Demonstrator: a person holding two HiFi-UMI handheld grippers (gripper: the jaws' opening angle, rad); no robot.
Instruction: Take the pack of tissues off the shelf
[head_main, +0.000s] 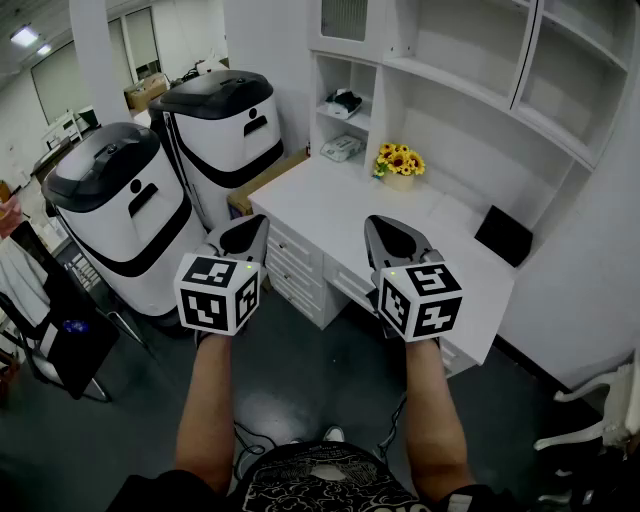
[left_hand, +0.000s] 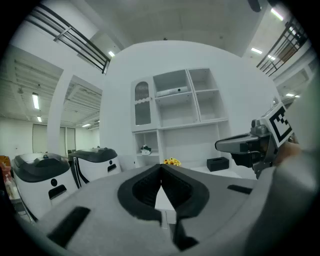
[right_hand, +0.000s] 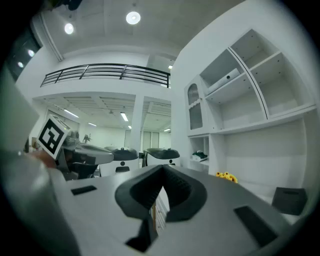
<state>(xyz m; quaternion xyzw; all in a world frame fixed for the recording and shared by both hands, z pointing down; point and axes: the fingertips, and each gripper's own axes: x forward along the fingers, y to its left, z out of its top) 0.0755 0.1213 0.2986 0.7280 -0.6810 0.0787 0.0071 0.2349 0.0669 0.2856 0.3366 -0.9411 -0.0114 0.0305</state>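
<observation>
Pack of tissues lying in the lowest left cubby of the white shelf, at tabletop level just left of the yellow flowers, well apart from left gripper and right gripper, both clenched on nothing.

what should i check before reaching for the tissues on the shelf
1. left gripper jaws open for a grasp: not ok, together and empty
2. right gripper jaws open: not ok, together and empty
3. which thing is the tissue pack: cannot tell; a pale upper item and lower item sit in separate cubbies
4. way over the desk to the cubbies: ok, flowers stand off to the right
5. grippers near the shelf: not ok, both well short of it
</observation>
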